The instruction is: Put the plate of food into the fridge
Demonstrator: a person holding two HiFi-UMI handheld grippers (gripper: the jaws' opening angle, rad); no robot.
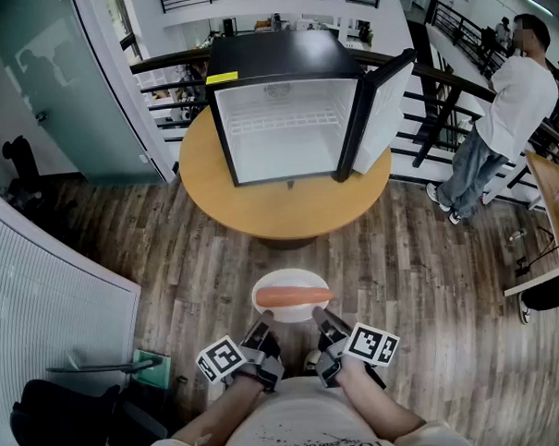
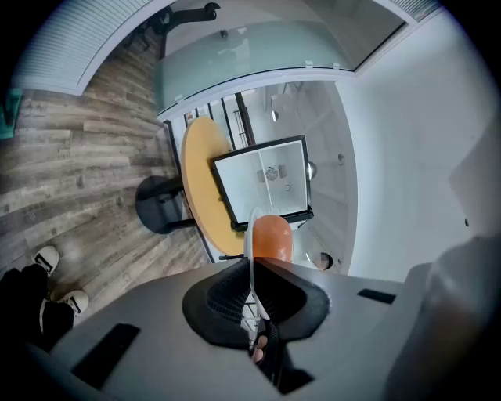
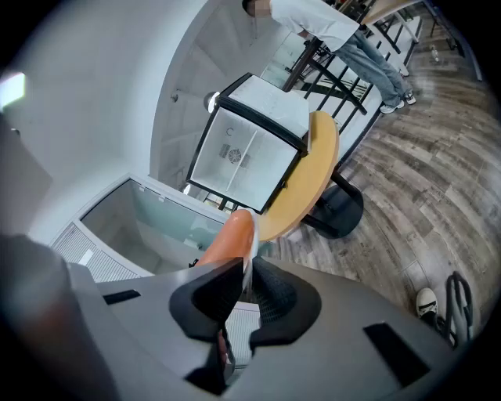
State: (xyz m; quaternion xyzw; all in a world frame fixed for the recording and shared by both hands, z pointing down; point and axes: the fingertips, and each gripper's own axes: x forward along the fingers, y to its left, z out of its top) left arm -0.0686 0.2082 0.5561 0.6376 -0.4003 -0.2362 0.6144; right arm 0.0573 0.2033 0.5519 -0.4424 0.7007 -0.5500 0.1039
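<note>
white plate (image 1: 294,316) hangs over the wood-plank floor (image 1: 161,260), held level between two grippers just in front of the person's chest. on it lies one long orange piece of food (image 1: 292,295), set crosswise from 9 o'clock to 3 o'clock. the left gripper (image 1: 265,334) takes the plate's rim at about 7 o'clock, and its own view shows the dark ribbed jaws pressed onto the thin white edge, with the orange food just beyond them. the right gripper (image 1: 327,328) takes the rim at about 5 o'clock; its jaws likewise pinch the plate's edge, the food showing on their far side. each gripper carries a cube with square markers, the left cube (image 1: 221,360) at 8 o'clock from the plate and the right cube (image 1: 373,344) at 4 o'clock.

at 12 o'clock from the plate, well apart from it, stands a round wooden table (image 1: 279,216). a small black fridge (image 1: 286,55) sits on the tabletop with its white inside open toward the person and a wire shelf across it. the fridge door (image 1: 383,107) is swung out at its 3 o'clock side. the plate is outside the fridge, short of the table's near edge.

at 2 o'clock a bystander (image 1: 513,106) in a white top and jeans stands beside a black railing.
</note>
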